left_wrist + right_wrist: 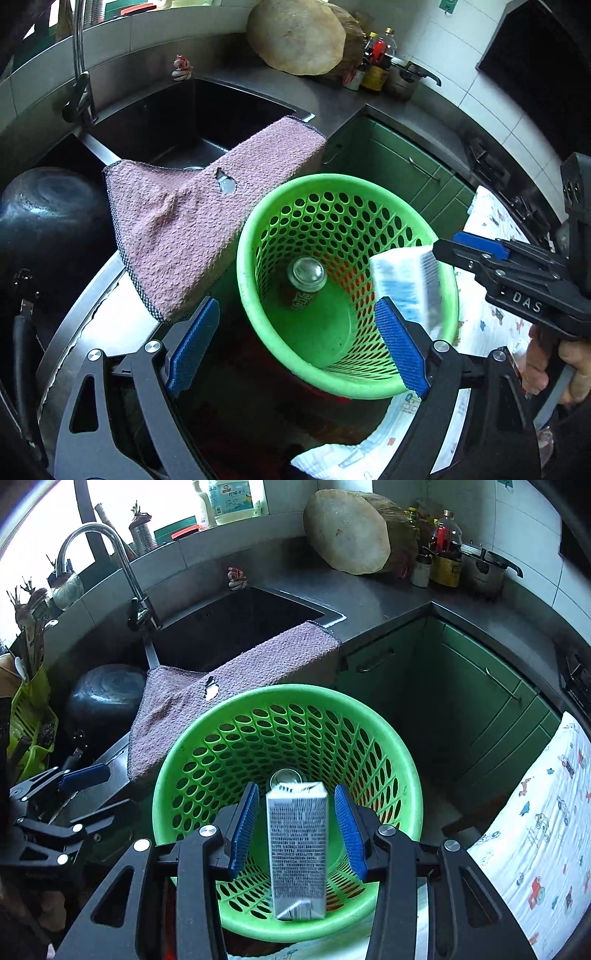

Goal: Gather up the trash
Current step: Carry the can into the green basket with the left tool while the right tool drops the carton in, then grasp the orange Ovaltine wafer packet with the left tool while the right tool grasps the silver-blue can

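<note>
A green perforated basket (258,236) (406,760) stands below the counter with a drink can (306,275) (284,776) lying at its bottom. A silver and white carton (297,849) (406,284) hangs over the basket between the blue pads of my right gripper (295,830) (448,245). The pads stand apart from its sides with gaps, so the right gripper is open. My left gripper (295,343) is open and empty, just above the basket's near rim.
A pink dishcloth (192,221) (229,686) hangs over the sink edge (110,155) beside the basket. A dark wok (48,221) lies left. Green cabinets (461,701) stand behind. A patterned white cloth (535,830) lies right. A chopping block (347,531) and bottles (445,550) stand on the counter.
</note>
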`<state>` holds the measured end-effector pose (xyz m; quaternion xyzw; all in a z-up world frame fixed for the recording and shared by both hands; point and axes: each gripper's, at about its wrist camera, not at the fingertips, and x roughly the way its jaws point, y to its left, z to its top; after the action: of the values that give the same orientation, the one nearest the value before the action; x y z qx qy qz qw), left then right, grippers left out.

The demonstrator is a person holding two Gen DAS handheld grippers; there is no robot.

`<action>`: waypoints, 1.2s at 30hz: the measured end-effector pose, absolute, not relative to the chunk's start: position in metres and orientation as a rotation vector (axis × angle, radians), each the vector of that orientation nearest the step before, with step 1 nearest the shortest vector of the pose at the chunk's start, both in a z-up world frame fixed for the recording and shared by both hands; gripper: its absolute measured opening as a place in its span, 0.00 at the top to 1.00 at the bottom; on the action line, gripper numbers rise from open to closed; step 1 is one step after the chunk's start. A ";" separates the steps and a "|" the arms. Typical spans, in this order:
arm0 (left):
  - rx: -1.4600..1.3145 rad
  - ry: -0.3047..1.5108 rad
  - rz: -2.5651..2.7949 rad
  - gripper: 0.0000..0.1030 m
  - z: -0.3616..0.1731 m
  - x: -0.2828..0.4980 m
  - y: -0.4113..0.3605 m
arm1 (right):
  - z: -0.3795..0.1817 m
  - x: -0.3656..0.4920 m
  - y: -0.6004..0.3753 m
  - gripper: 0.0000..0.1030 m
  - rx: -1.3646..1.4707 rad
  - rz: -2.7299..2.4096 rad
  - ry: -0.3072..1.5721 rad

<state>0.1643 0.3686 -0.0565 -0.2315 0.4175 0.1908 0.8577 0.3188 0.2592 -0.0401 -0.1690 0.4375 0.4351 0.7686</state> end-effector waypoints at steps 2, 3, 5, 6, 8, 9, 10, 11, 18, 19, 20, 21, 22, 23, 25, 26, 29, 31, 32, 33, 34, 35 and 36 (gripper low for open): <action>-0.490 0.882 0.405 0.17 -0.058 0.162 0.369 | -0.040 0.320 0.257 0.59 -0.349 0.944 0.956; -0.492 0.884 0.404 0.17 -0.059 0.160 0.369 | -0.039 0.320 0.255 0.55 -0.346 0.933 0.961; -0.494 0.885 0.401 0.17 -0.059 0.160 0.367 | -0.034 0.317 0.245 0.41 -0.335 0.921 0.954; -0.491 0.883 0.396 0.17 -0.058 0.160 0.366 | -0.030 0.315 0.237 0.32 -0.319 0.915 0.944; -0.479 0.877 0.383 0.16 -0.055 0.163 0.361 | -0.022 0.309 0.218 0.30 -0.289 0.895 0.921; -0.471 0.875 0.379 0.15 -0.053 0.164 0.358 | -0.018 0.306 0.207 0.30 -0.274 0.886 0.918; -0.464 0.871 0.372 0.15 -0.051 0.165 0.354 | -0.015 0.302 0.195 0.30 -0.253 0.880 0.918; -0.458 0.868 0.361 0.15 -0.048 0.167 0.350 | -0.012 0.298 0.182 0.29 -0.236 0.869 0.917; -0.407 0.864 0.276 0.11 -0.038 0.185 0.306 | 0.002 0.264 0.085 0.16 -0.194 0.768 0.862; -0.400 0.866 0.262 0.11 -0.038 0.187 0.298 | 0.003 0.259 0.071 0.14 -0.202 0.755 0.851; -0.394 0.867 0.249 0.10 -0.037 0.189 0.289 | 0.005 0.256 0.057 0.14 -0.209 0.741 0.844; -0.387 0.869 0.237 0.10 -0.036 0.191 0.282 | 0.006 0.253 0.042 0.14 -0.219 0.725 0.839; -0.381 0.871 0.224 0.10 -0.035 0.193 0.273 | 0.007 0.251 0.028 0.14 -0.231 0.708 0.835; -0.376 0.872 0.212 0.10 -0.035 0.193 0.265 | 0.008 0.250 0.014 0.14 -0.241 0.693 0.835; -0.368 0.877 0.192 0.10 -0.034 0.195 0.250 | 0.009 0.247 -0.012 0.14 -0.260 0.669 0.839; -0.367 0.879 0.182 0.10 -0.034 0.196 0.242 | 0.009 0.245 -0.026 0.14 -0.270 0.654 0.837; -0.362 0.887 0.145 0.10 -0.033 0.195 0.217 | 0.010 0.238 -0.063 0.14 -0.276 0.607 0.841; -0.350 0.893 0.118 0.10 -0.032 0.194 0.198 | 0.009 0.232 -0.089 0.14 -0.263 0.582 0.852; -0.347 0.898 0.103 0.10 -0.032 0.194 0.189 | 0.008 0.228 -0.101 0.14 -0.260 0.567 0.852; -0.342 0.902 0.084 0.10 -0.032 0.194 0.178 | 0.007 0.225 -0.112 0.14 -0.253 0.552 0.853; -0.338 0.907 0.068 0.10 -0.033 0.194 0.169 | 0.007 0.222 -0.123 0.14 -0.243 0.539 0.857; -0.333 0.914 0.050 0.10 -0.034 0.194 0.158 | 0.006 0.218 -0.135 0.14 -0.233 0.528 0.861; -0.324 0.919 0.030 0.10 -0.034 0.193 0.146 | 0.006 0.214 -0.145 0.14 -0.226 0.517 0.864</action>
<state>0.1926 0.1458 -0.0345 -0.1556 0.4413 0.0146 0.8836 0.2144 -0.1447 0.0059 -0.1080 0.4131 0.2471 0.8699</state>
